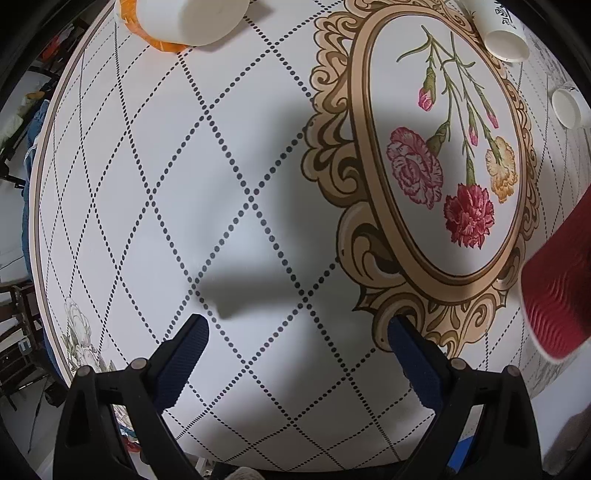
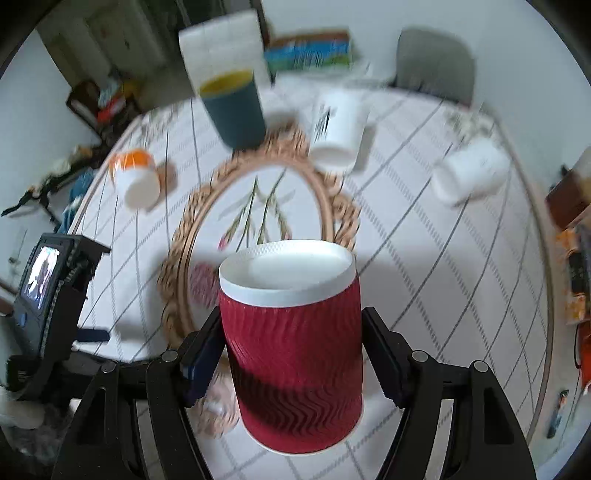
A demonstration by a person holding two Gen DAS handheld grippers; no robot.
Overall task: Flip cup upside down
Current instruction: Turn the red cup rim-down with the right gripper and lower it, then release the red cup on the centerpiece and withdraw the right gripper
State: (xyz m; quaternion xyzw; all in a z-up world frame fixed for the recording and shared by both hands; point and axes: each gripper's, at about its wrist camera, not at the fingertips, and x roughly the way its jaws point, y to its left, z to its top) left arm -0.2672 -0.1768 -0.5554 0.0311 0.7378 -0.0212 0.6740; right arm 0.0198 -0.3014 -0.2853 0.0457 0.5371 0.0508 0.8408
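Note:
My right gripper (image 2: 291, 347) is shut on a red ribbed paper cup (image 2: 291, 354) and holds it above the table. The cup is inverted, with its white base up toward the camera and its wider rim at the bottom. The same cup shows at the right edge of the left wrist view (image 1: 557, 295). My left gripper (image 1: 295, 332) is open and empty, low over the white dotted tablecloth (image 1: 221, 221) beside the flower medallion (image 1: 443, 166).
Other cups stand on the round table: an orange and white one (image 2: 136, 177) (image 1: 184, 18), a teal one (image 2: 236, 110), a white printed one (image 2: 336, 129) (image 1: 502, 33) and another white one (image 2: 469, 177) (image 1: 570, 107). A chair (image 2: 436, 62) stands behind. The left gripper body (image 2: 51, 288) is at the left.

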